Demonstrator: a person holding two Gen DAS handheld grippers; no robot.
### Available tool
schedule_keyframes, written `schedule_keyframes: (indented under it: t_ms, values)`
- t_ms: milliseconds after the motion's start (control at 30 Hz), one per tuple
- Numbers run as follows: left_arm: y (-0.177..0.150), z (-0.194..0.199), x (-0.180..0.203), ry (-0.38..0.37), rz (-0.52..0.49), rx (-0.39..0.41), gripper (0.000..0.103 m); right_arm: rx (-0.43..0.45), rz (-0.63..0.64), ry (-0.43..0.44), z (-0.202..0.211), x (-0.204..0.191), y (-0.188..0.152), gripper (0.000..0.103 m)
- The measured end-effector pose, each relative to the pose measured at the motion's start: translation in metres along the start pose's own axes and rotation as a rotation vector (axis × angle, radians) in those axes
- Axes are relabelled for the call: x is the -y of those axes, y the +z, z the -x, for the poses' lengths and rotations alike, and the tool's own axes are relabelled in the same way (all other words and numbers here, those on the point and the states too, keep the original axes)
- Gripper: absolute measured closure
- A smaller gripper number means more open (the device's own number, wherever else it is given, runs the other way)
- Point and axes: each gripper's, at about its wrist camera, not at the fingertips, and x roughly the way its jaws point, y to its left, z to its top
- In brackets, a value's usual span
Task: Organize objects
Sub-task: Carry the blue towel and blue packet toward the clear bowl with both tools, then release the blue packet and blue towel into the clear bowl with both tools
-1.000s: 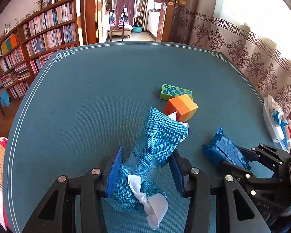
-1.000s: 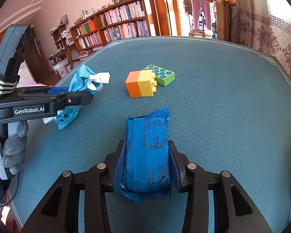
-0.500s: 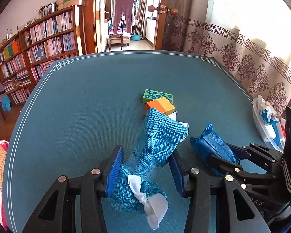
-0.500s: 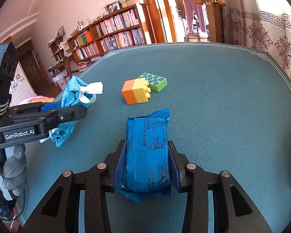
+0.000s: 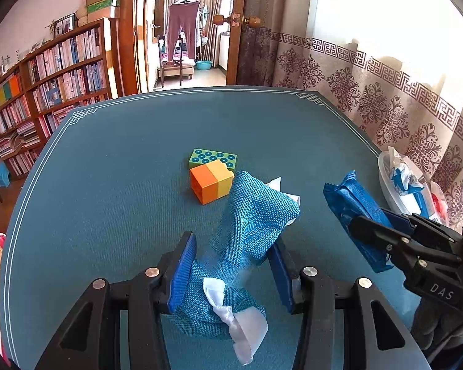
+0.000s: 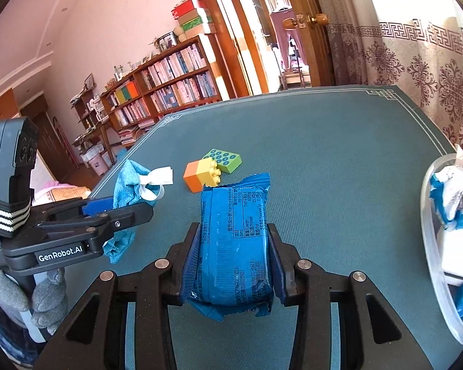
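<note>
My left gripper (image 5: 231,265) is shut on a blue knitted cloth (image 5: 250,215) with white tags, held above the green table (image 5: 108,185); the cloth also shows in the right wrist view (image 6: 129,182). My right gripper (image 6: 233,259) is shut on a blue snack packet (image 6: 234,243), lifted over the table; it also shows in the left wrist view (image 5: 355,215). An orange-yellow block (image 5: 211,180) and a green studded block (image 5: 213,158) lie mid-table, ahead of both grippers.
A clear plastic tray (image 6: 429,231) with blue and white packets sits at the table's right edge; it also shows in the left wrist view (image 5: 385,182). A bookshelf (image 5: 46,92), a doorway and patterned curtains (image 5: 385,98) stand beyond the table.
Both grippers have risen and drawn back with their loads still held. The blocks now look farther off, and the tray has come into the right wrist view.
</note>
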Motion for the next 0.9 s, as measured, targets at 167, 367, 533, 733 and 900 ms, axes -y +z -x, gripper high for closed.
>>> schedule_keyframes:
  t_ms: [167, 367, 533, 733, 900]
  values:
    - [0.000, 0.003, 0.015, -0.030, -0.031, 0.006, 0.053, 0.034, -0.045, -0.038, 0.020, 0.022, 0.016, 0.061]
    - [0.001, 0.003, 0.037, -0.070, -0.069, 0.007, 0.053, 0.076, -0.069, -0.156, 0.050, 0.059, 0.026, 0.061]
    - [0.002, 0.000, 0.052, -0.094, -0.093, 0.004, 0.053, 0.107, -0.146, -0.259, 0.076, 0.107, 0.030, 0.061]
    - [0.002, -0.001, 0.067, -0.114, -0.125, -0.001, 0.053, 0.140, -0.256, -0.342, 0.095, 0.156, 0.028, 0.061]
    - [0.003, -0.004, 0.077, -0.119, -0.141, -0.008, 0.053, 0.144, -0.313, -0.391, 0.095, 0.181, 0.029, 0.061]
